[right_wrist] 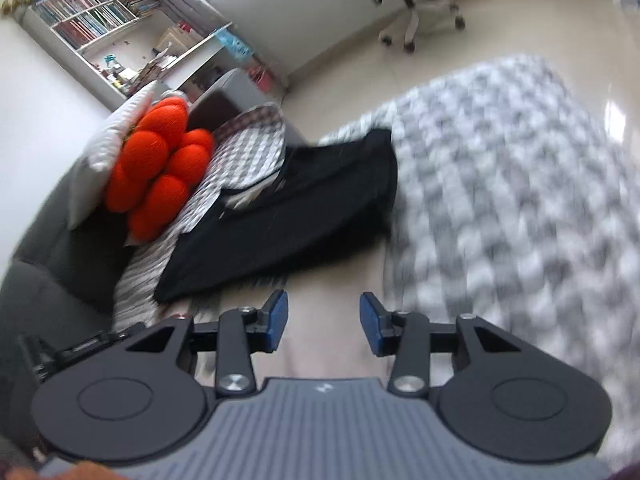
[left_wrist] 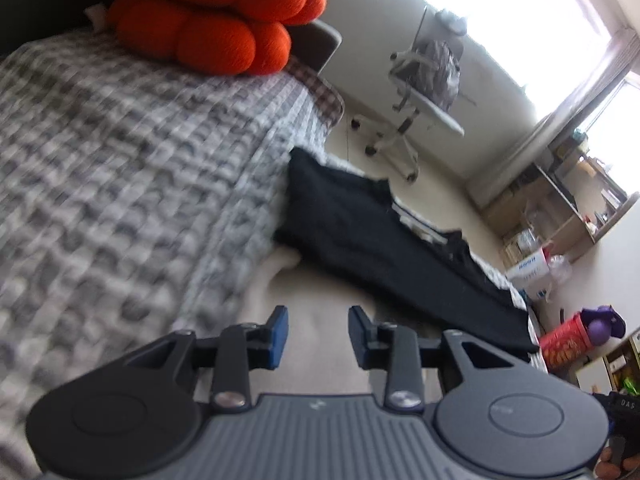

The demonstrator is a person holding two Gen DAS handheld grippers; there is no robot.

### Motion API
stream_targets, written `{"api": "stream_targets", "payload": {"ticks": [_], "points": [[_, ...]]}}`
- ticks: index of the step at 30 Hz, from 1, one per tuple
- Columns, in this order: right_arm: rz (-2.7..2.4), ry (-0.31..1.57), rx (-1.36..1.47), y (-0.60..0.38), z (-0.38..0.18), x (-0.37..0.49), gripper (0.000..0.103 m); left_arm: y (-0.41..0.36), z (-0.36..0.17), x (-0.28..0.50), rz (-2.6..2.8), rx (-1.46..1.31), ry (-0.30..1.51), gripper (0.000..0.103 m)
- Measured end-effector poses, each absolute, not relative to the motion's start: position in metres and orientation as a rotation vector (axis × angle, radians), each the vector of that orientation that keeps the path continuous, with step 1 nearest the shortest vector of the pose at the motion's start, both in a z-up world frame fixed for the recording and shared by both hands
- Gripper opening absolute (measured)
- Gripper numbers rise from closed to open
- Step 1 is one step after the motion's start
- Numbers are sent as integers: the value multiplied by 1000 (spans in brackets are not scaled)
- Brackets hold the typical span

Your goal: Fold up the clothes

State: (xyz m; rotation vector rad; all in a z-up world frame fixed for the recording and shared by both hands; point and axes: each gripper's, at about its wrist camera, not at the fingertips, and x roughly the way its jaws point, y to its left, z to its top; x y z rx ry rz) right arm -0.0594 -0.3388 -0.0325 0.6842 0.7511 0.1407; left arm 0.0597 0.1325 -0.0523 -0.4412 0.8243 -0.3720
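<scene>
On the bed: the black garment [left_wrist: 384,240] lies spread out, partly on a pale sheet [left_wrist: 320,320] and partly against the grey checked blanket [left_wrist: 120,140]; it looks roughly flat, but one edge is bunched.
Garment in right view: the same black garment [right_wrist: 288,216] sits ahead of the fingers and to their left, between the blanket [right_wrist: 520,200] and the orange cushion [right_wrist: 160,172].
Left gripper: the left gripper [left_wrist: 318,336] hangs above the pale sheet, near the garment's closest edge but not touching it; the jaws are parted and nothing is between them.
Right gripper: the right gripper [right_wrist: 323,322] is also released, with bare sheet showing in the gap and no cloth in it.
Step in hand: I judge that both hands are on the approach to the near hem, and no fold is started yet.
How to do it well: each gripper should go to one corner of the near edge, slide the lower finger under only the garment, and close firmly before lifting; both sides should rise together so the fold line stays straight.
Risk: the blanket touches the garment, so it could be pinched by mistake.
Surroundings: a white office chair [left_wrist: 412,120] stands on the floor beyond the bed, and a bookshelf [right_wrist: 92,12] is on the wall.
</scene>
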Motion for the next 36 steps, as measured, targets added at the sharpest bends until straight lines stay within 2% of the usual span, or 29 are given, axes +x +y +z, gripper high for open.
{"api": "stream_targets", "payload": {"ticks": [13,22,36], "points": [[195,865,770,-335,-45,-128,44,184,-65,0,-426,-400,962,38],[205,927,785,-336,-54,-166,44,215,-81,-30,-510,-486,1028,42],[276,1063,803,-324,-71,-179,44,236,-123,-48,-632,-644,1100,39]]}}
